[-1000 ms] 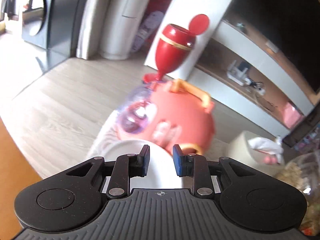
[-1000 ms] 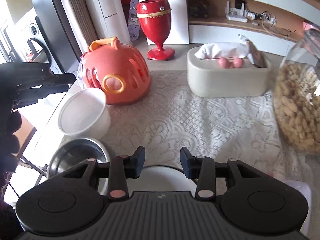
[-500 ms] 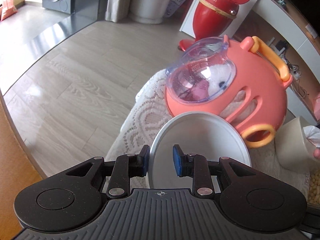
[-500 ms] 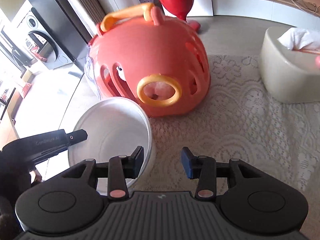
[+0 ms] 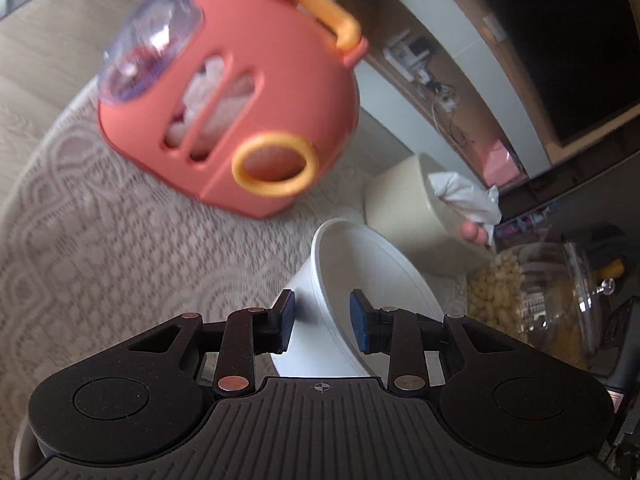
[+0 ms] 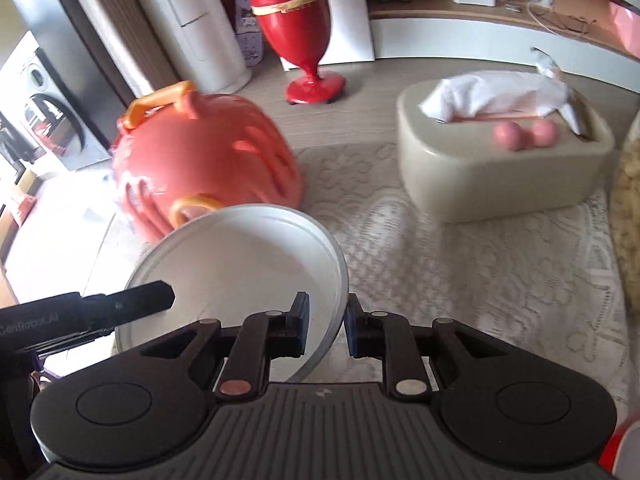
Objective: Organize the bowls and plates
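Two grippers meet on one white bowl (image 6: 240, 272), which sits tilted above a lace tablecloth (image 6: 460, 280). The right gripper (image 6: 326, 330) has its jaws clamped on the bowl's near rim, one blue pad inside the wall and one outside. The left gripper (image 5: 322, 326) straddles the rim on the opposite side, and its jaws are opening: the wall runs between the pads, and a visible gap on each side suggests they no longer press on it, though motion blur makes that hard to confirm. In the right wrist view, one dark finger of the left gripper reaches over the bowl's far-left edge.

Just behind the bowl stands a coral pet carrier (image 6: 204, 164) with orange handles and a clear dome. To the right of the bowl and farther back is a beige tissue box (image 6: 504, 164), with a glass jar of puffed snacks (image 5: 532, 296) beside that. Well behind the bowl, on the wooden floor, stands a red goblet-shaped bin (image 6: 296, 24).

The step in hand looks like a handover: the bowl passing from the left gripper to the right. The next move probably calls for the left jaws to clear the rim fully and draw away, while the right keeps a firm pinch, since a thin rim gripped at one edge could pivot or slip. No plates or other bowls are in view, so the destination is unknown.
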A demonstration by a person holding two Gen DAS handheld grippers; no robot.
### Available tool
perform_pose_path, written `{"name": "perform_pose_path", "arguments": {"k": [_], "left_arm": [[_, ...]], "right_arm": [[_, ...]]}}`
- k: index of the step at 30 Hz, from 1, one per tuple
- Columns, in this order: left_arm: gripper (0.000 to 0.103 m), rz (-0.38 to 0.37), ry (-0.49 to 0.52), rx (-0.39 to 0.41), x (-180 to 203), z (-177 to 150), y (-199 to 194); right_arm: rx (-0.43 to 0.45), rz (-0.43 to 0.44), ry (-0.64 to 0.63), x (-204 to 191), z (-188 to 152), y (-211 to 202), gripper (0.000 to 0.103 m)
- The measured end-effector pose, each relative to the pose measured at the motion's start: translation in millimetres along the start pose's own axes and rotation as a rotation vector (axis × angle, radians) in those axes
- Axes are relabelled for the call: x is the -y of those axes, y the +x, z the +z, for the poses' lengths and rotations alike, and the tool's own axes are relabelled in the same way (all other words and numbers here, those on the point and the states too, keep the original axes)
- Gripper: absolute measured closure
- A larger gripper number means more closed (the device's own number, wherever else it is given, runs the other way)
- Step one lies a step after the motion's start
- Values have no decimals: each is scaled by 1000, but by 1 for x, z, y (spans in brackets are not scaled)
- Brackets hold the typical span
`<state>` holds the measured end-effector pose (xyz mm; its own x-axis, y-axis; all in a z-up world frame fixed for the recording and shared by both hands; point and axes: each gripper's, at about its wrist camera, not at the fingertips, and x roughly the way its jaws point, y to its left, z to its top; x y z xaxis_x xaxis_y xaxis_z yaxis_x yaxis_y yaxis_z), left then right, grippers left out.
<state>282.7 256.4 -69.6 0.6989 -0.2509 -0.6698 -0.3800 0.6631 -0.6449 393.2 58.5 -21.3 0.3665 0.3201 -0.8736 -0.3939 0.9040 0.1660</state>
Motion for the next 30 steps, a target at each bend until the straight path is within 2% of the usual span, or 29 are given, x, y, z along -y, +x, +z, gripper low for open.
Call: {"name": "perform_pose_path", "arguments": {"k": [3, 5, 8, 10, 12, 14, 15, 18, 21, 28, 30], "left_arm": [[70, 132, 67, -34, 10, -17, 28], [71, 189, 126, -32, 18, -25, 39], [70, 156, 145, -45, 24, -31, 44], [71, 147, 158, -48, 28, -33, 45], [71, 138, 174, -63, 30, -33, 47], [67, 129, 194, -70, 34, -35, 50], [65, 121, 201, -73, 35, -35, 51], [59, 105, 210, -82, 36, -36, 53], [60, 105, 197, -96, 33, -35, 58], [63, 107, 185, -130, 33, -40, 75], [63, 117, 194, -118, 36, -42, 77]], "right_arm": [[-30, -75, 20, 29, -15, 17, 84], [-63, -51, 62, 43, -21, 22, 84], [-76, -26, 90, 53, -26, 22, 83], [-76, -29, 88, 57, -28, 22, 79], [-101, 18, 105, 57, -28, 25, 65], [-140, 77, 112, 59, -30, 29, 55], [-150, 78, 102, 57, -31, 31, 53], [-141, 33, 58, 52, -32, 34, 53], [-130, 42, 58, 54, -29, 31, 61], [-190, 19, 89, 62, -34, 49, 63], [-212, -6, 101, 64, -38, 58, 71]]}}
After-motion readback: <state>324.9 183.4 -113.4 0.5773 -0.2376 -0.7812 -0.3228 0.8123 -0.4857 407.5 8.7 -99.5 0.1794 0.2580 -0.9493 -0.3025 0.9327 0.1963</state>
